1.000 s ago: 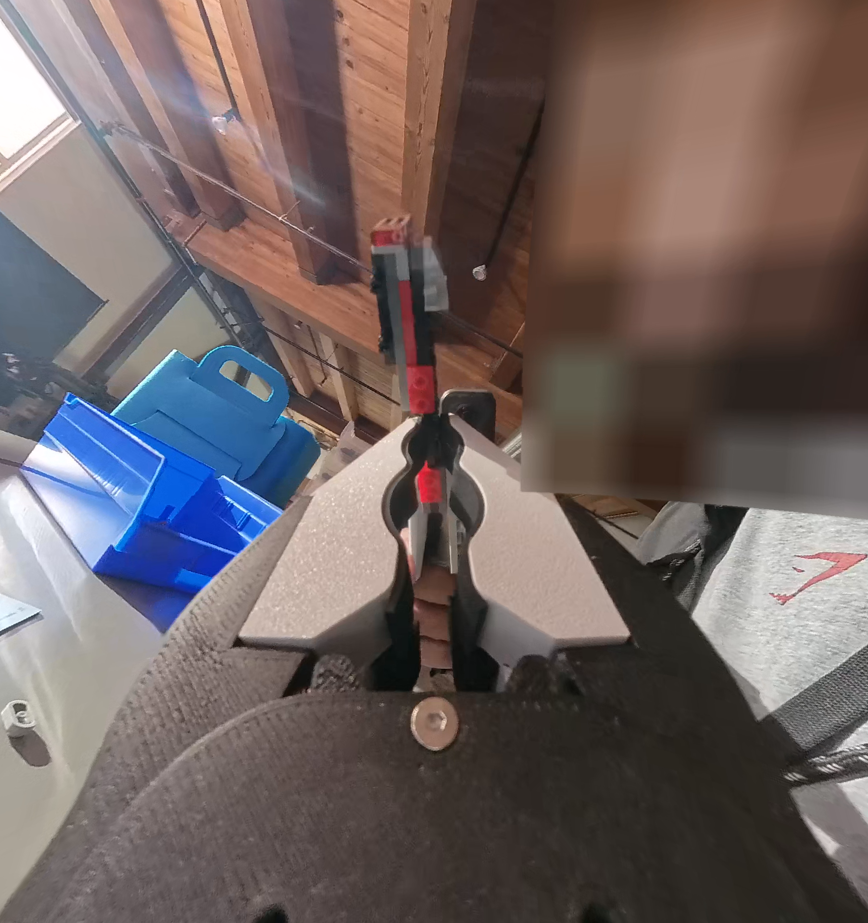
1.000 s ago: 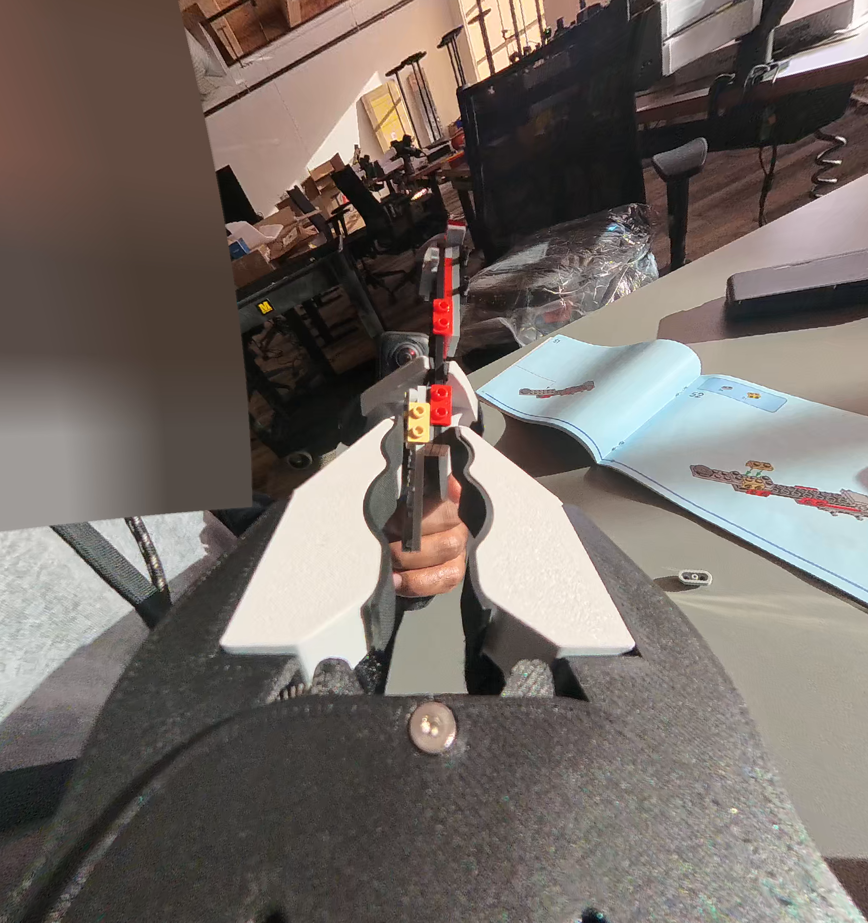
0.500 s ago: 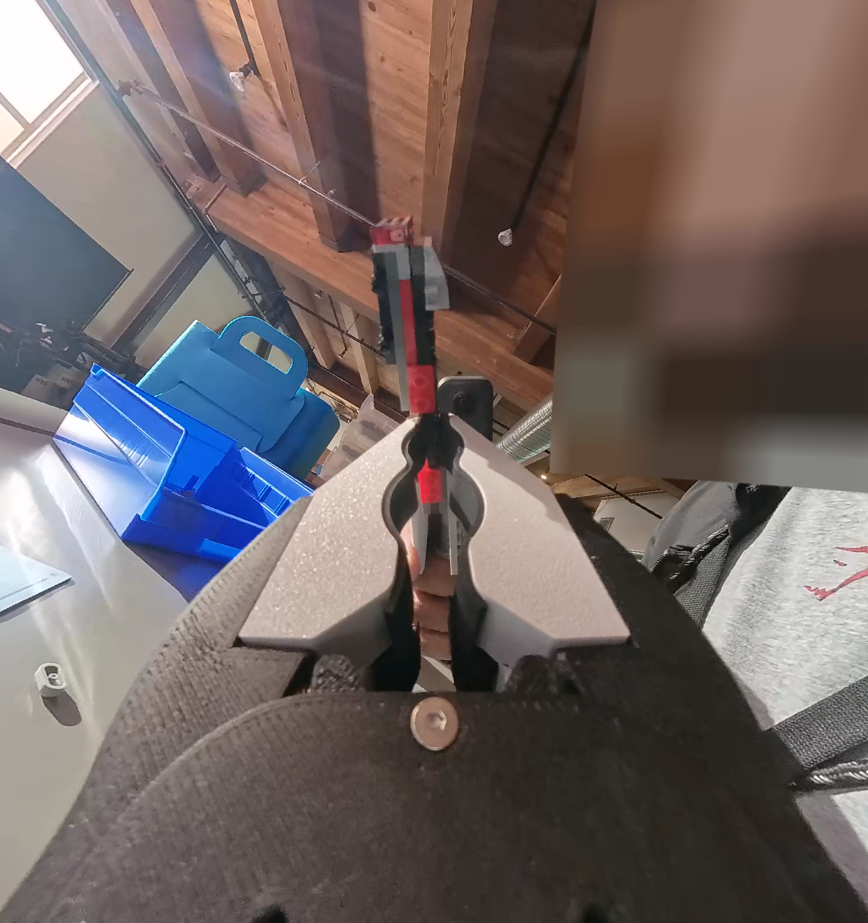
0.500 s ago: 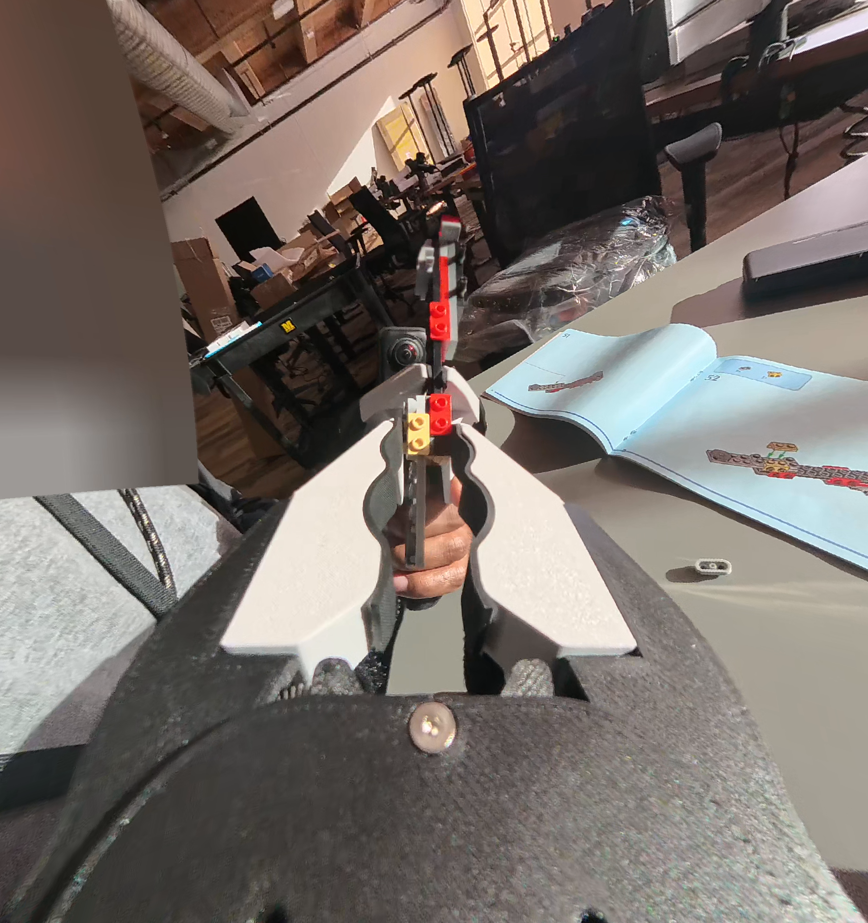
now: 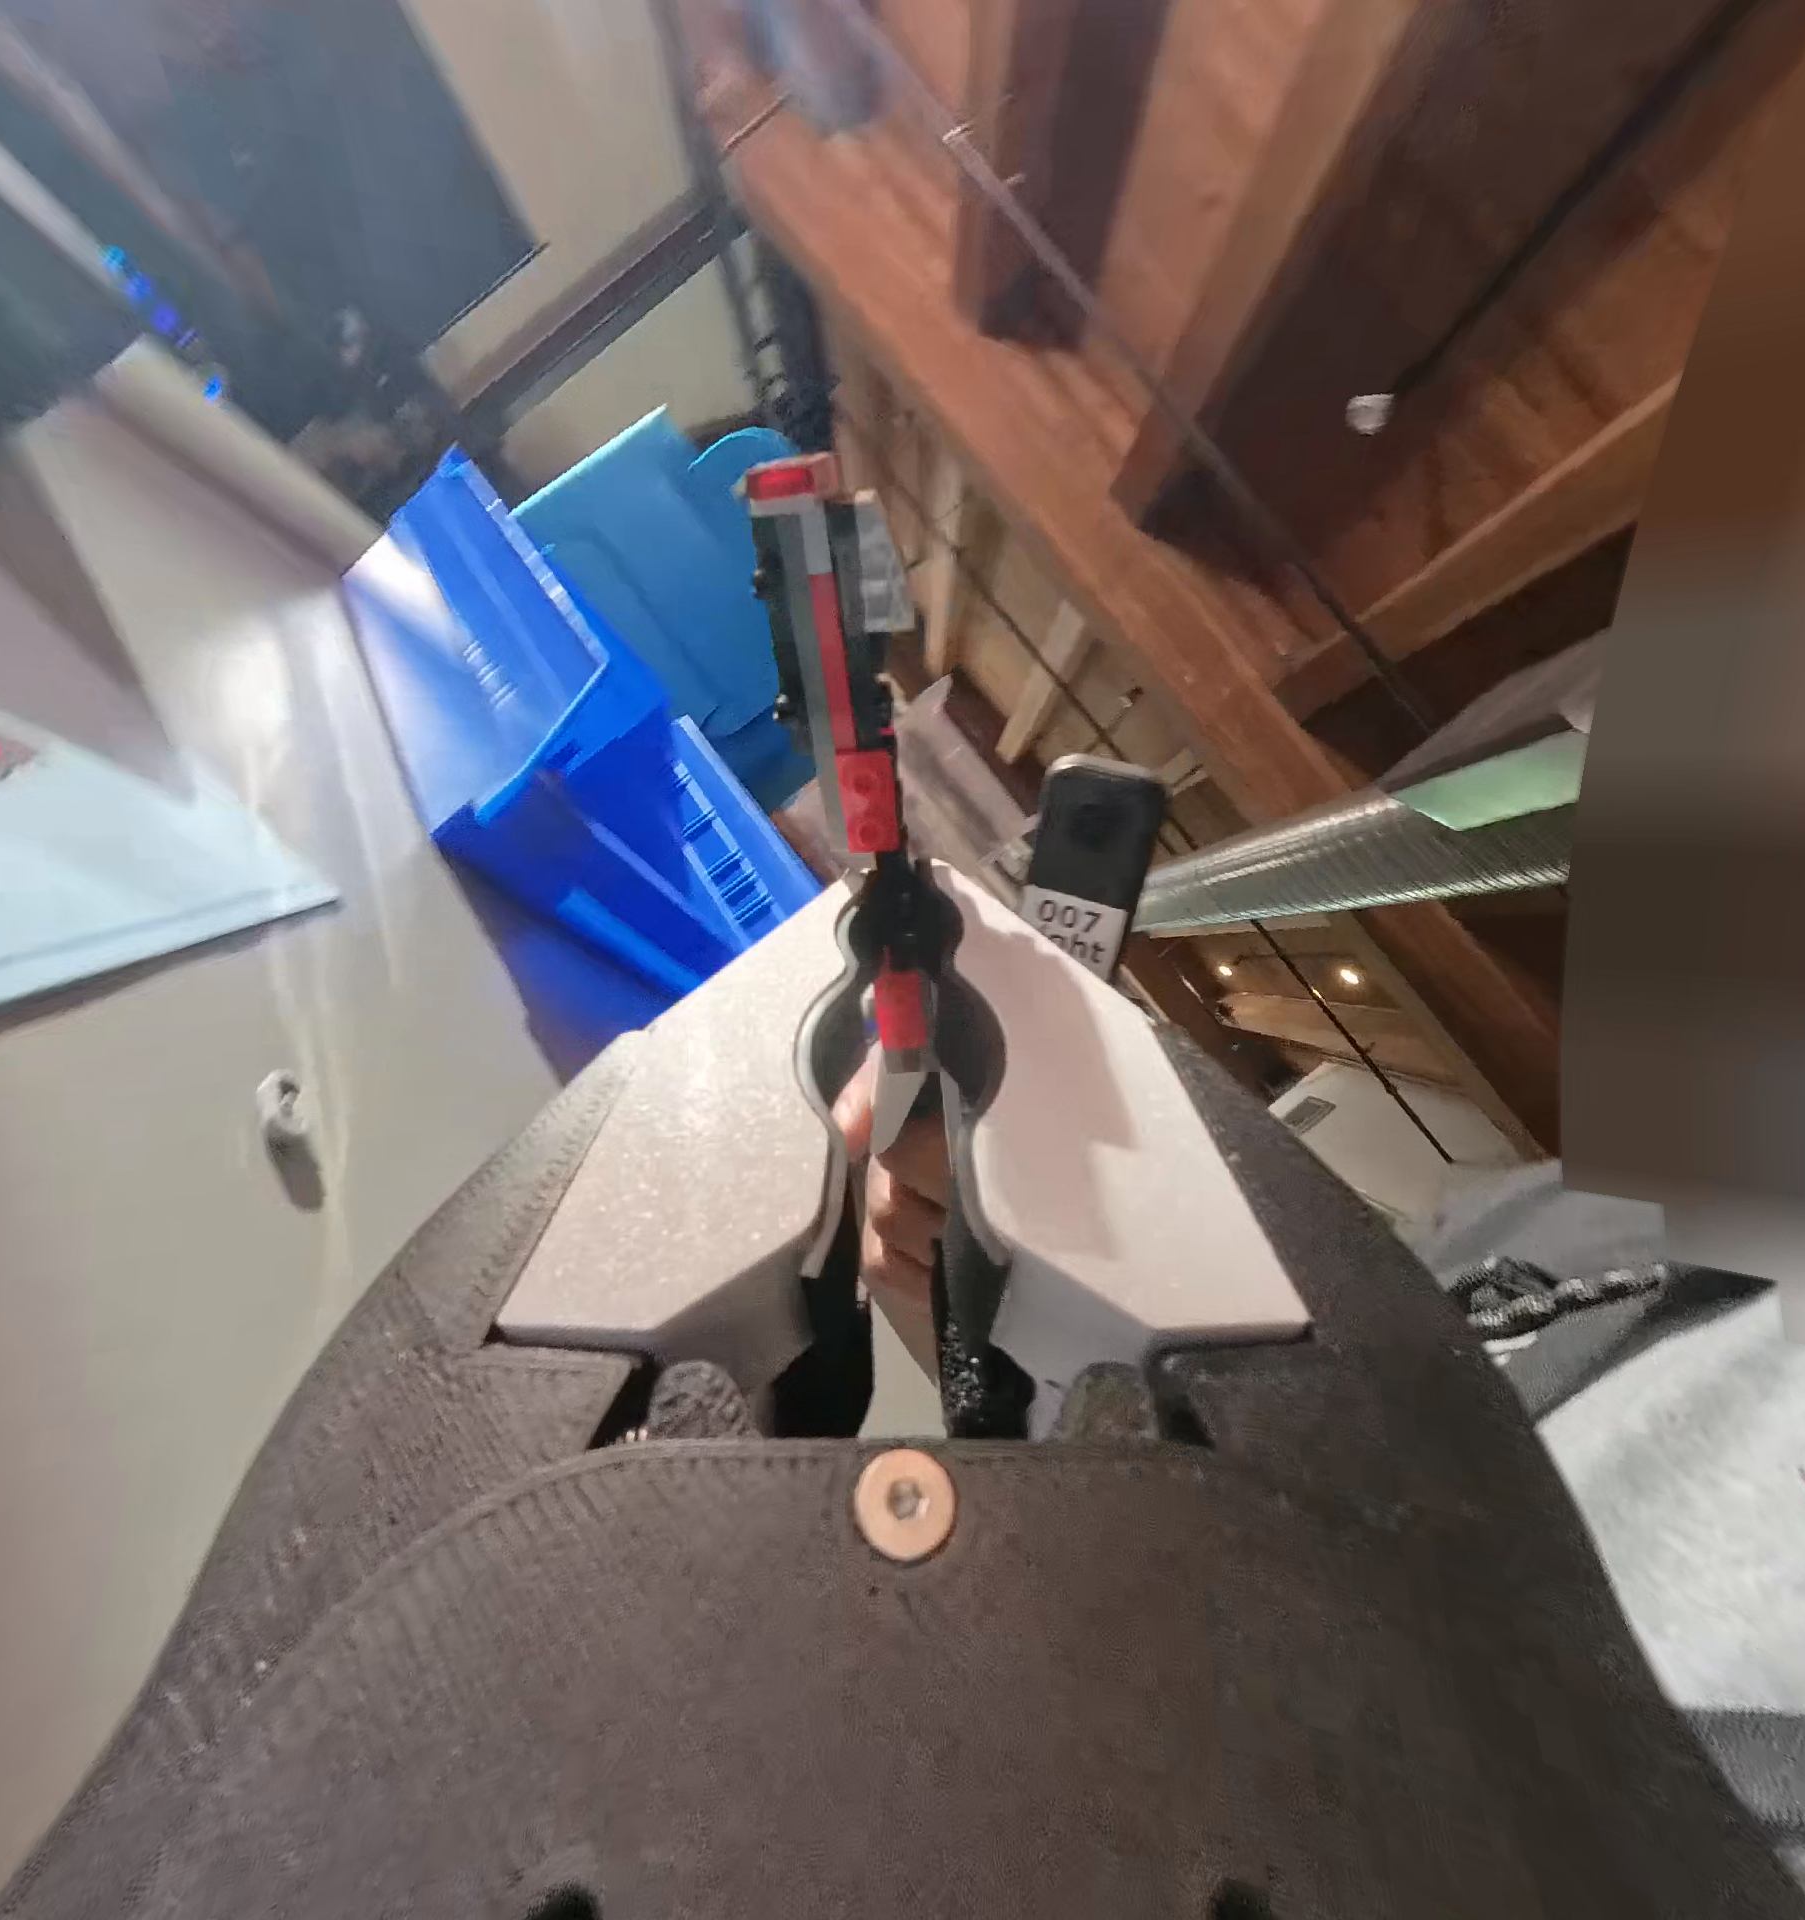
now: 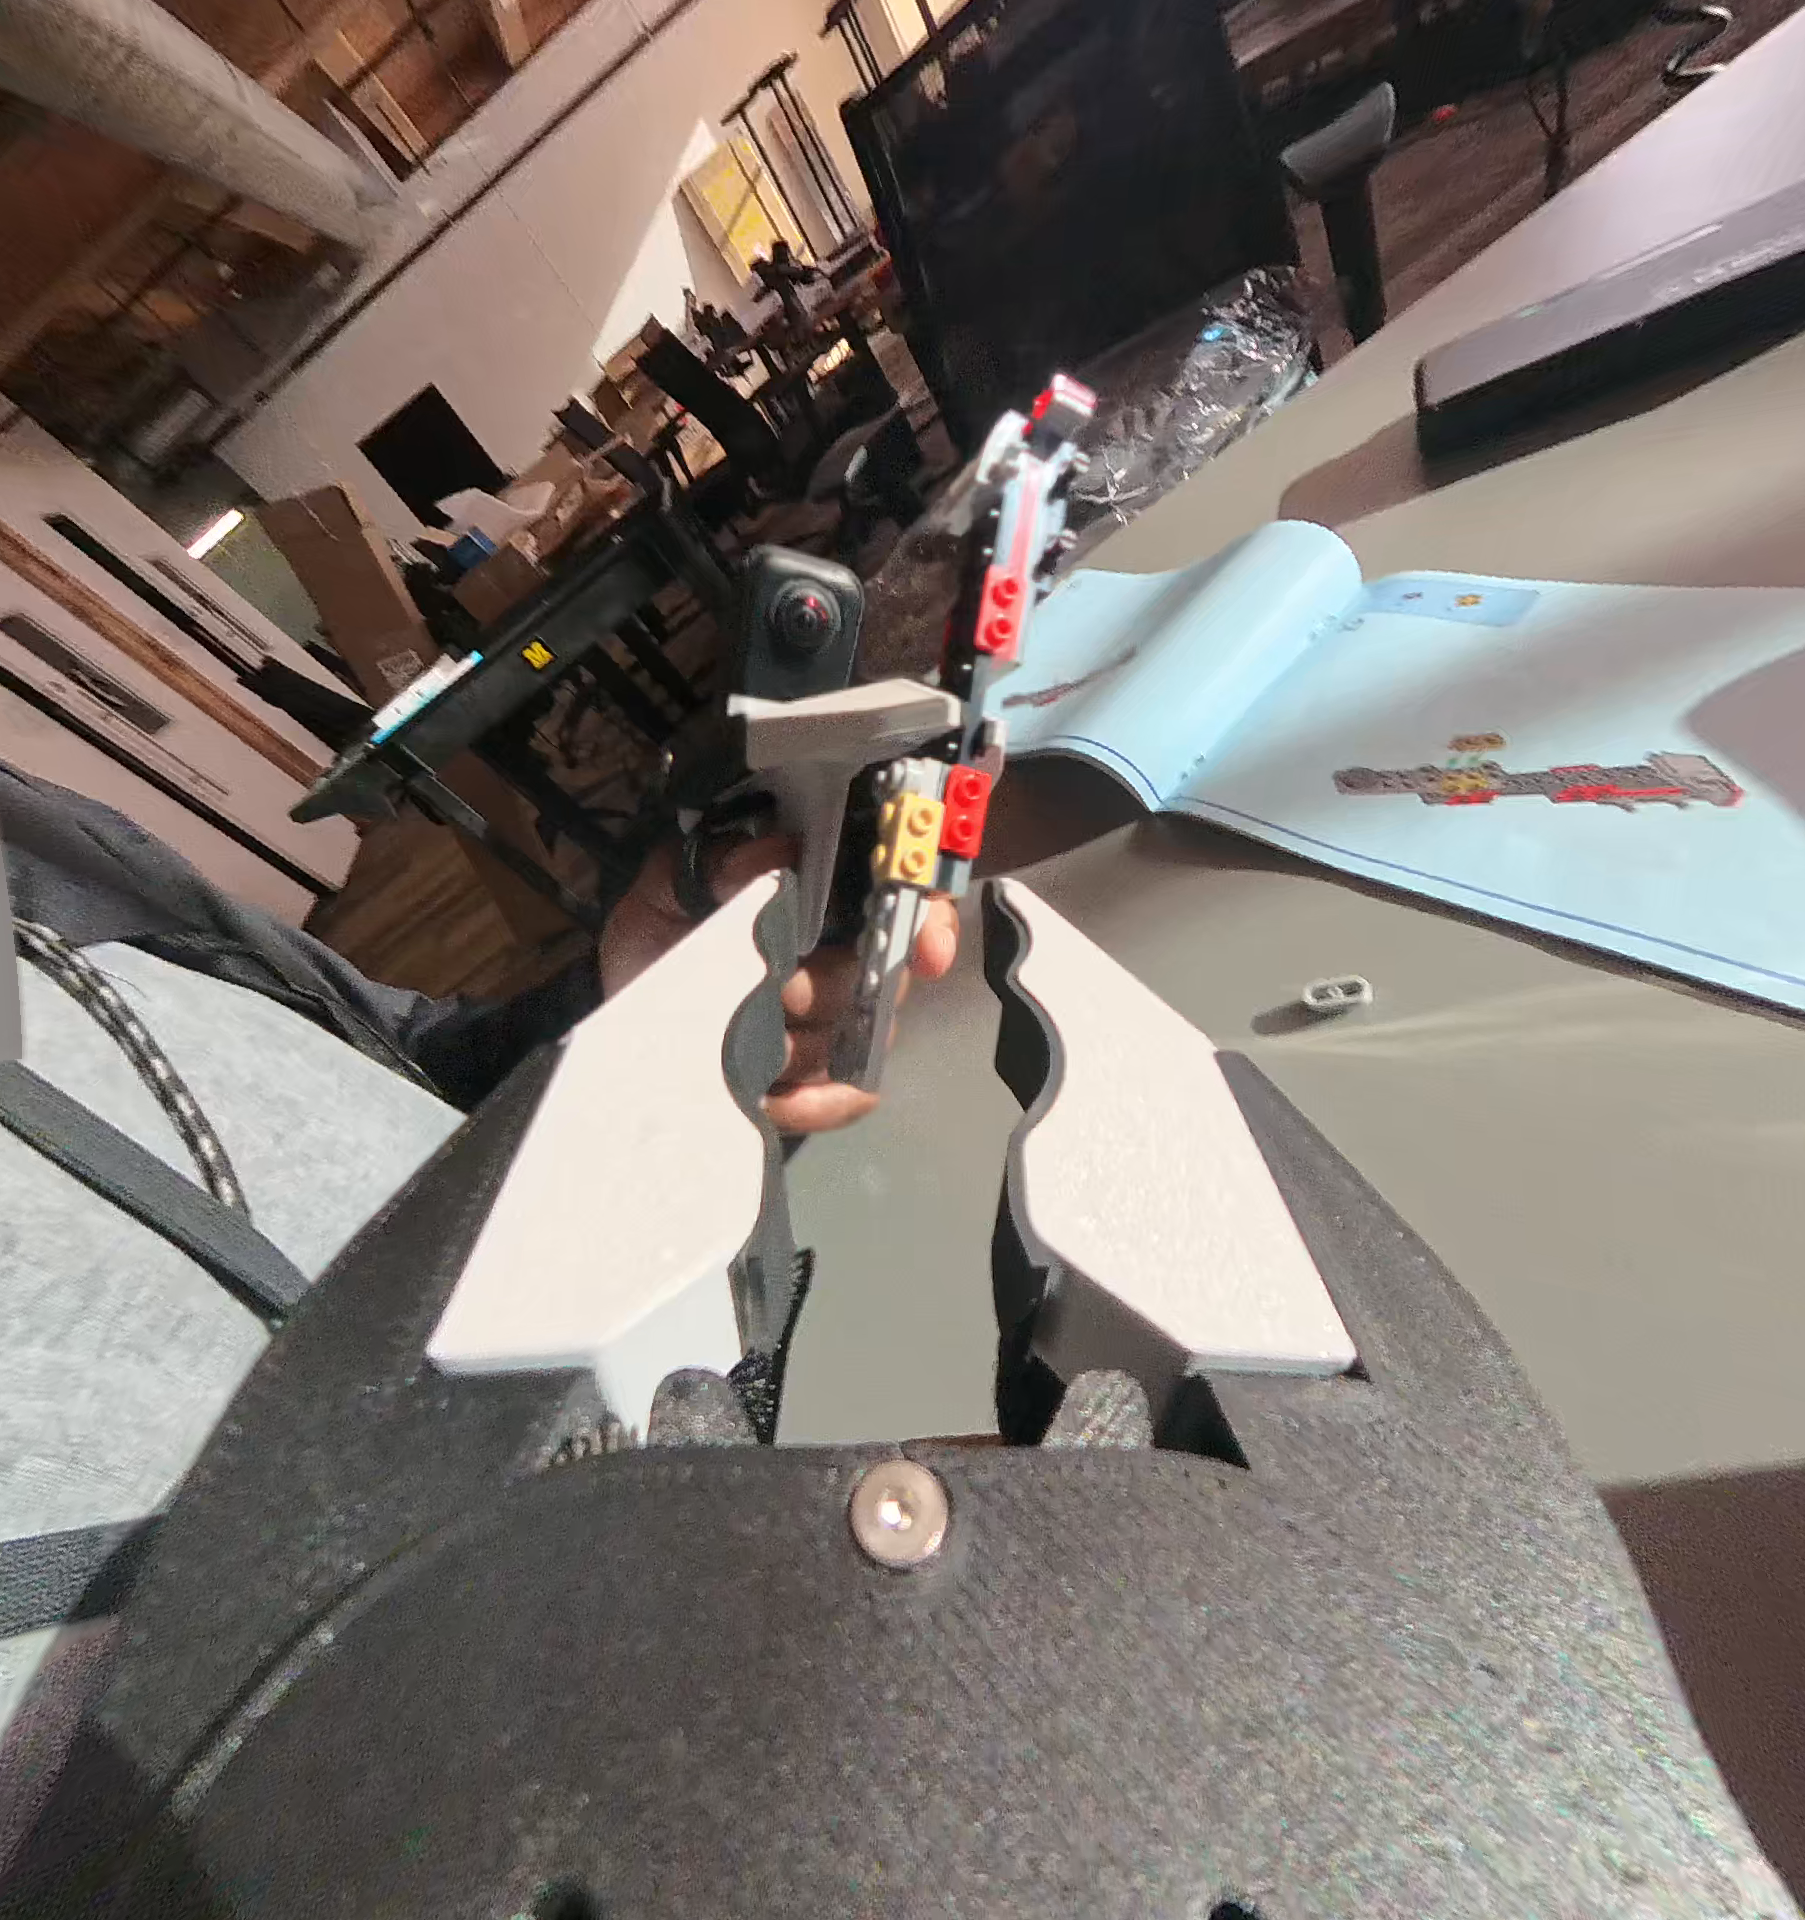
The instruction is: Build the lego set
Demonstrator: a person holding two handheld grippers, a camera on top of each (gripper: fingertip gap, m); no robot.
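Note:
A long lego model of red, grey and black bricks stands up from my left gripper, which is shut on its lower part. In the right wrist view the same model shows a yellow brick beside a red one, and the left gripper clamps it from the left. My right gripper is open, its fingers spread to either side of the model's lower end and not touching it. A person's hand shows behind the model.
An open light-blue instruction booklet lies on the grey table, also in the left wrist view. A small grey piece lies near it. A blue bin and a flat black object stand farther off. My two grippers' fingertips are within a few centimetres of each other. The right tips stand about 11 centimetres off the small grey piece.
My right gripper has opened and let go of the model, which now tilts in its view. The left gripper still holds it. Both views have swung round.

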